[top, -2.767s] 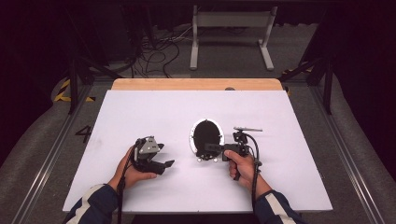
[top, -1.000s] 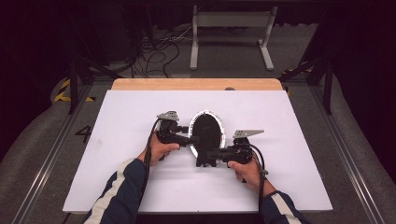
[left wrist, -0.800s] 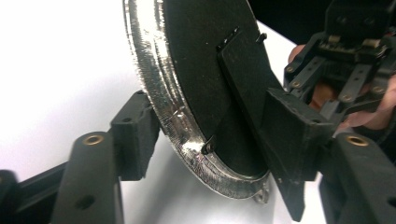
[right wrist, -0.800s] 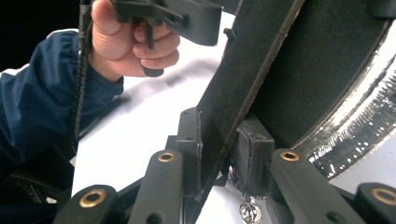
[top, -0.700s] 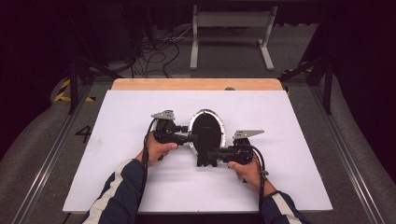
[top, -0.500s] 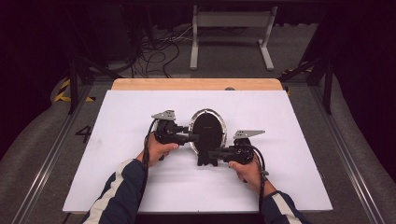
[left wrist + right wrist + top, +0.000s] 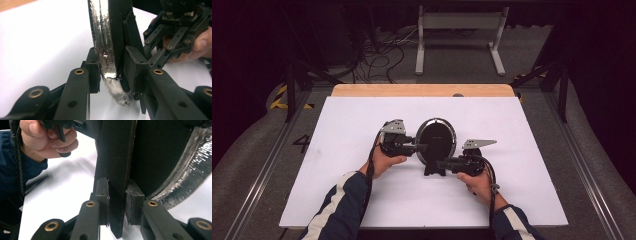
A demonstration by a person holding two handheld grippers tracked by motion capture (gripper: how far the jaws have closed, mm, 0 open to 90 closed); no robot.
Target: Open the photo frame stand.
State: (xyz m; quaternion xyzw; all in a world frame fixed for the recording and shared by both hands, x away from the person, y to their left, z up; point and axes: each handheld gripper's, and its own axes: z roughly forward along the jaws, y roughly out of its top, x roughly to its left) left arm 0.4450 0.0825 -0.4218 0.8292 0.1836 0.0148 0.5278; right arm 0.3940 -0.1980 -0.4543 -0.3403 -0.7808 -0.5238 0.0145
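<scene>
Round mirror (image 7: 435, 140), upright on worktop (image 7: 342, 130): right hand-held gripper (image 7: 117, 206) clamped on its black stand (image 7: 115, 170) for steadiness, left hand-held gripper (image 7: 112, 72), jaws just closing, pinching the silvered rim (image 7: 102, 45).

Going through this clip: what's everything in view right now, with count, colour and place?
disc: one, black with a silvery rim, upright at the table's middle
prop stand: one, black, behind the disc
table sheet: one, white, under everything
wooden strip: one, tan, far table edge
frame: one, white, on the floor beyond
cables: several, dark, on the floor at far left
left tool: one, black, jaws just closing, now on the disc's rim
right tool: one, black, clamped on the prop stand
hands: two, each holding a tool
sleeves: two, dark blue with a white stripe
</scene>
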